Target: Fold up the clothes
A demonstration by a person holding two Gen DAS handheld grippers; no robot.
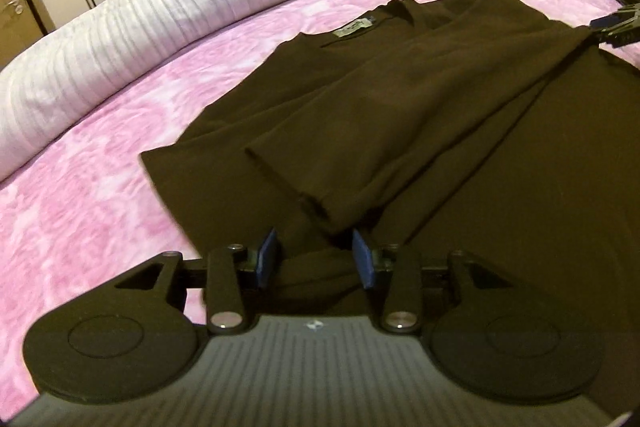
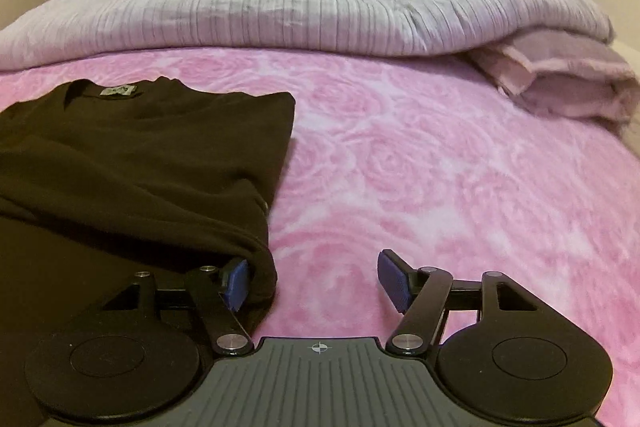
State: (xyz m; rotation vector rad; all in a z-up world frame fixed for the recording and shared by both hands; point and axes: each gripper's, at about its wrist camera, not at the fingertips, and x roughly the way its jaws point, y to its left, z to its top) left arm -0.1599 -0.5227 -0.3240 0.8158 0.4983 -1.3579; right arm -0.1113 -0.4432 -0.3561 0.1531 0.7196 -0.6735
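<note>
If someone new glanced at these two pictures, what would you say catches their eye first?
Probably the dark brown shirt, lying flat on the pink rose-patterned blanket with one sleeve folded across its body. Next, the open left gripper above the shirt's lower part, and the open right gripper at the shirt's folded edge. Behind lies a rumpled pale quilt.

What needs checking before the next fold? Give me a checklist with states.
1. Left gripper free of cloth: ok, pads apart, nothing pinched.
2. Right gripper released: ok, jaws wide, cloth only brushes one pad.
3. Sleeve folded onto the dark shirt: ok.
4. Shirt's right edge straight: not ok, bunched near the gripper.
5. Pink bedspread offers room: ok.
6. Bottom hem aligned: cannot tell, out of view.
</note>
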